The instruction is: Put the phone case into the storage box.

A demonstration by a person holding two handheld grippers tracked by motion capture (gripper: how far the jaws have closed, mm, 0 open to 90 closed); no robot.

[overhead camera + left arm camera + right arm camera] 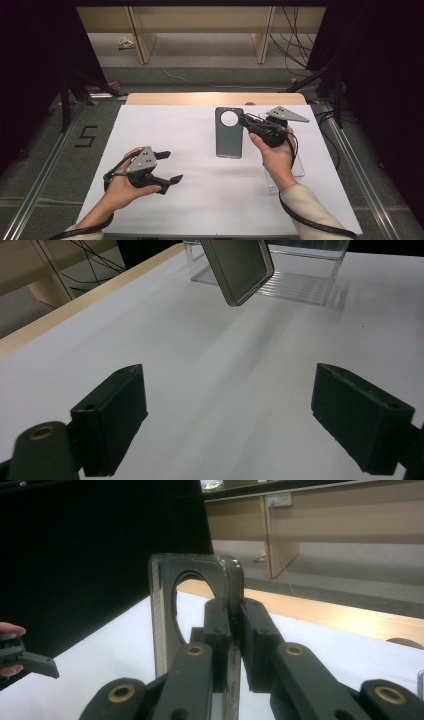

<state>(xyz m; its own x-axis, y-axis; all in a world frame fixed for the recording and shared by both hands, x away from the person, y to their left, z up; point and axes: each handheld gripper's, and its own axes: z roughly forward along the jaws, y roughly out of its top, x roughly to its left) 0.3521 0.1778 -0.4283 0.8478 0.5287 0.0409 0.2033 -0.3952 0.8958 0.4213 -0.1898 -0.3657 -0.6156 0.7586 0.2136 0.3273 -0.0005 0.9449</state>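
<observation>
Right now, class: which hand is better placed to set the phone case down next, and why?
Right. Its tongs are shut on the phone case, holding it above the table. The left tongs are open, holding nothing, apart from it.

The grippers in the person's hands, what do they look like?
The left gripper and the right gripper are black, each with two blocky jaws joined by arms with brass-coloured rivets. A grey three-cornered plate dotted with small holes sits on top of each. A black cable trails back from each gripper. The person wears cream sleeves.
</observation>
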